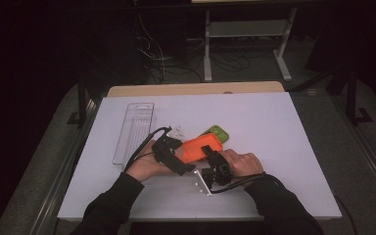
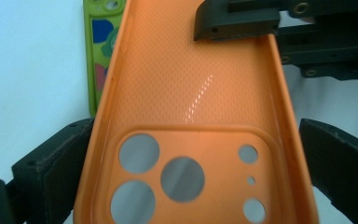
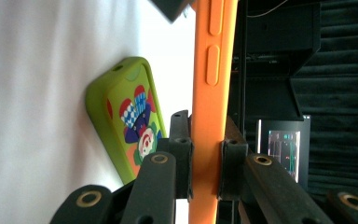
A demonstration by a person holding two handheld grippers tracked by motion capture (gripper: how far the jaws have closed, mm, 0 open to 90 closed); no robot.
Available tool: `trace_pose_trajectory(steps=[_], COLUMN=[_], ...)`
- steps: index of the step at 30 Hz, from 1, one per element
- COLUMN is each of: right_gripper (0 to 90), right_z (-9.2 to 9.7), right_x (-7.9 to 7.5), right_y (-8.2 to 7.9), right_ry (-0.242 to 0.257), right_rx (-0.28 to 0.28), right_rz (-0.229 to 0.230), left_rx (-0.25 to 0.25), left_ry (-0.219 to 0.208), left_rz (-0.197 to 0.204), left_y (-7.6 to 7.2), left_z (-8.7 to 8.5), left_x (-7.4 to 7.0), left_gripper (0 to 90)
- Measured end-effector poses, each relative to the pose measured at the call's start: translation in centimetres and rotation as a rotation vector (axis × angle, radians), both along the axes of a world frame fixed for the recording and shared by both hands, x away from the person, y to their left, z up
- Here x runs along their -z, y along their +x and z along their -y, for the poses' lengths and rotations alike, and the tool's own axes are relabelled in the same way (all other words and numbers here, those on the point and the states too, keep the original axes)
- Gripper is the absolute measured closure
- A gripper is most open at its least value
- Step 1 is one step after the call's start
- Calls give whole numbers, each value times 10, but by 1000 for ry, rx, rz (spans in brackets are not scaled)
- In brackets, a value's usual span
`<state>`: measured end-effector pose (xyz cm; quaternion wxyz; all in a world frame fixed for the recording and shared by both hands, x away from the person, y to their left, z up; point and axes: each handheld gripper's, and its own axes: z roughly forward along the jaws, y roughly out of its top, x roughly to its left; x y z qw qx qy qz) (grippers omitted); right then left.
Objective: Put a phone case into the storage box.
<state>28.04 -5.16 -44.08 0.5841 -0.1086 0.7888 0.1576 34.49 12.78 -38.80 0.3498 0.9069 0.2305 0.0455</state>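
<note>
Right tongs [image 3: 204, 158] pinch the orange case [image 3: 210, 116], left tongs [image 2: 186, 163] spread, hiding the green case [image 2: 98, 56] partly.

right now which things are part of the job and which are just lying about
In the job:
- orange phone case
- right hand-held gripper, clamped on its edge
- left hand-held gripper, jaws wide either side of it

Lying about:
- green phone case
- clear plastic tray

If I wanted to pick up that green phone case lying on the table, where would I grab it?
Probably by its two long side edges. The green phone case lies flat on the table with its patterned back up, so a two-jaw grip from above, straddling the narrow width, suits it. Its end away from the orange case is the free one to come at.
</note>
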Motion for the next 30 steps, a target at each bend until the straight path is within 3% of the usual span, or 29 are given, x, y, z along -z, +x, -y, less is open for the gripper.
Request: trace_pose_trajectory(steps=[7,9,11,15,17,22,24,26,29,30], right_gripper=[780,780,780,780,780,779,780,780,779,780], right_z=[11,15,19,25,29,38,41,42,47,47], right_x=[-6,-9,-9,-13,-16,-19,-20,-22,-27,-28], right_y=[7,9,10,14,17,24,27,27,30,30], right_ry=[33,36,74,117,164,214,240,310,360,400], right_rx=[37,48,70,95,107,129,138,163,178,192], right_rz=[-22,-46,-81,-118,-153,-228,-273,-314,-364,-405], left_rx=[5,5,-11,-16,3,-46,-42,-33,-11,-19], left_ry=[-9,-16,-31,-20,-4,-42,-27,-16,13,12], left_rz=[16,19,23,25,48,20,27,27,33,31], left_y=[3,3,2,2,5,1,3,3,5,5], left_z=[-9,-10,-9,-10,-11,-9,-10,-10,-12,-12], left_x=[-6,-7,-7,-6,-6,-3,-3,-2,-3,-3], left_gripper=[0,0,0,0,0,0,0,0,0,0])
